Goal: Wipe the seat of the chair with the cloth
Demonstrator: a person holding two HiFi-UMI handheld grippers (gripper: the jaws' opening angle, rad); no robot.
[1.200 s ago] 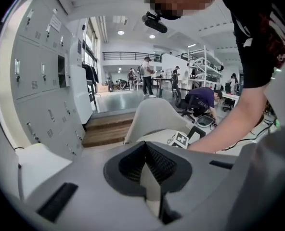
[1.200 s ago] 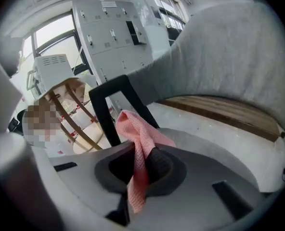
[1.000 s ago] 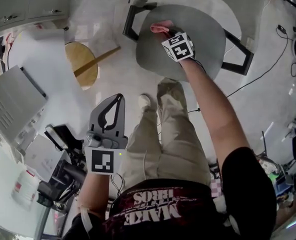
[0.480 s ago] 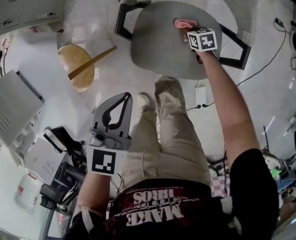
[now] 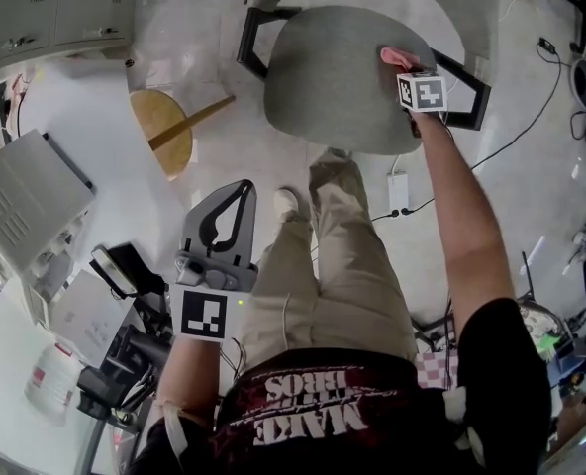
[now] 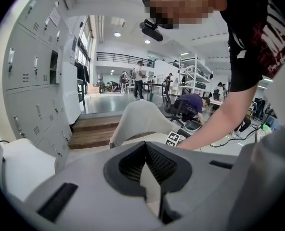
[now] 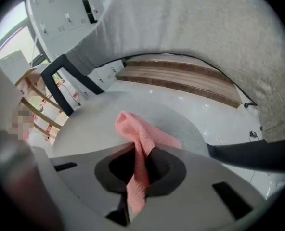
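Note:
The chair's grey round seat (image 5: 333,82) lies at the top of the head view, with black armrests (image 5: 256,38) on both sides. A pink cloth (image 5: 399,58) rests on the seat's right part, near the rim. My right gripper (image 5: 406,70) is shut on the cloth, its marker cube just behind. In the right gripper view the cloth (image 7: 141,141) runs from between the jaws out onto the seat (image 7: 84,124), under the grey backrest (image 7: 205,42). My left gripper (image 5: 241,192) is held low beside the person's legs, shut on nothing, away from the chair.
A round wooden stool (image 5: 162,127) stands left of the chair. A white power adapter (image 5: 398,190) and cables lie on the floor by the person's legs (image 5: 347,245). Grey lockers (image 5: 46,8) are at the top left, and a white table (image 5: 16,305) with equipment at the left.
My right gripper has dragged the pink cloth across the seat from its left-middle part to its right side. The left gripper has stayed about where it was.

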